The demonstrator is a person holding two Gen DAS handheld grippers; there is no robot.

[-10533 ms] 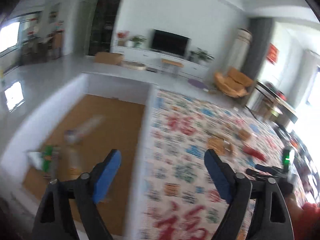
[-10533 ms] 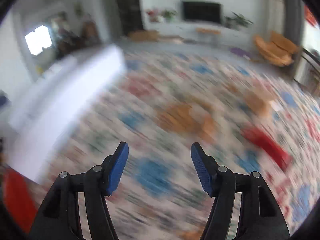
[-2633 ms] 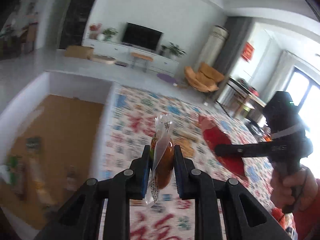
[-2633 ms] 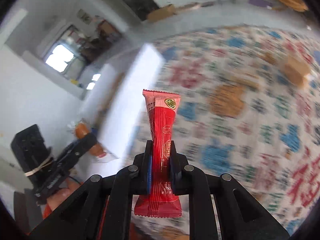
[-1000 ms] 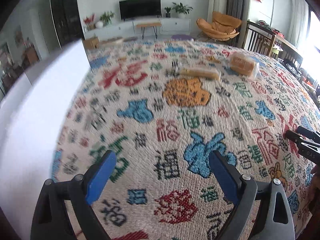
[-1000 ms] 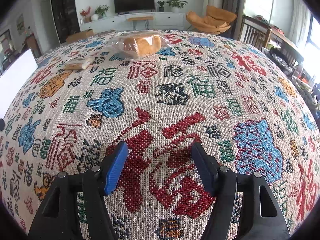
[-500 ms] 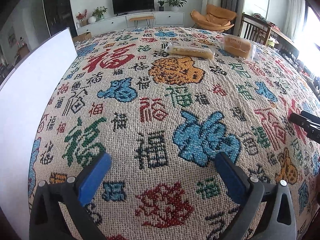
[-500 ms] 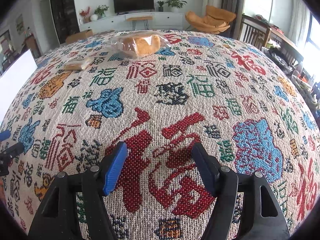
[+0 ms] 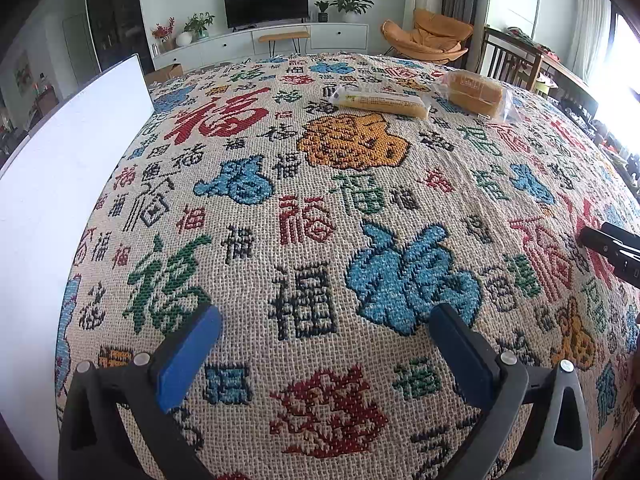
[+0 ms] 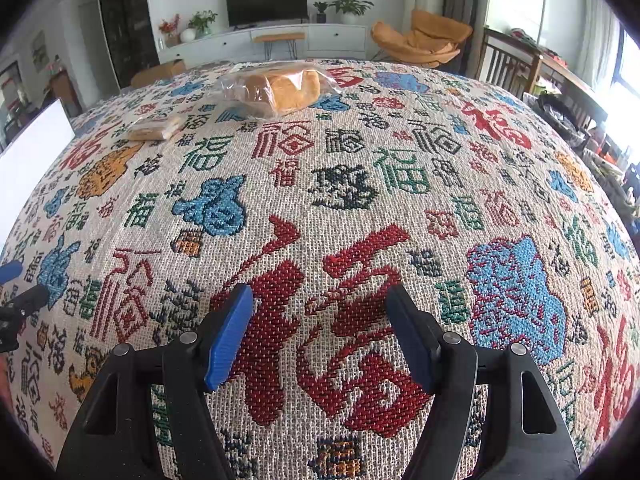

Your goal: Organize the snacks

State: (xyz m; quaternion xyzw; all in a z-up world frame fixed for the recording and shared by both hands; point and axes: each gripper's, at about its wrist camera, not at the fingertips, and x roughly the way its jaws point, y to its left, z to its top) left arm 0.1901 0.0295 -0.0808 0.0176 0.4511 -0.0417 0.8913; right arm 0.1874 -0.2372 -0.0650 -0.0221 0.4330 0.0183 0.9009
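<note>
Two wrapped snacks lie at the far side of the patterned cloth point(image 9: 320, 216): a long yellow cake bar point(image 9: 382, 103) and, to its right, a bagged bread loaf point(image 9: 476, 94). In the right wrist view the loaf point(image 10: 282, 88) sits far ahead and the bar point(image 10: 156, 128) to its left. My left gripper point(image 9: 324, 332) stands wide open just above the cloth, with nothing between its blue pads. My right gripper point(image 10: 320, 308) is open too and holds nothing. Its tip point(image 9: 608, 246) shows at the left wrist view's right edge.
A white box wall point(image 9: 68, 168) runs along the cloth's left side, also seen as a white box wall point(image 10: 32, 148) in the right wrist view. Behind the table are a TV unit point(image 9: 266, 38), an orange chair point(image 9: 434, 38) and dark wooden chairs point(image 9: 508, 62).
The left gripper's pads have spread a little wider and its view has settled closer over the cloth. The right gripper has stayed where it was, still open.
</note>
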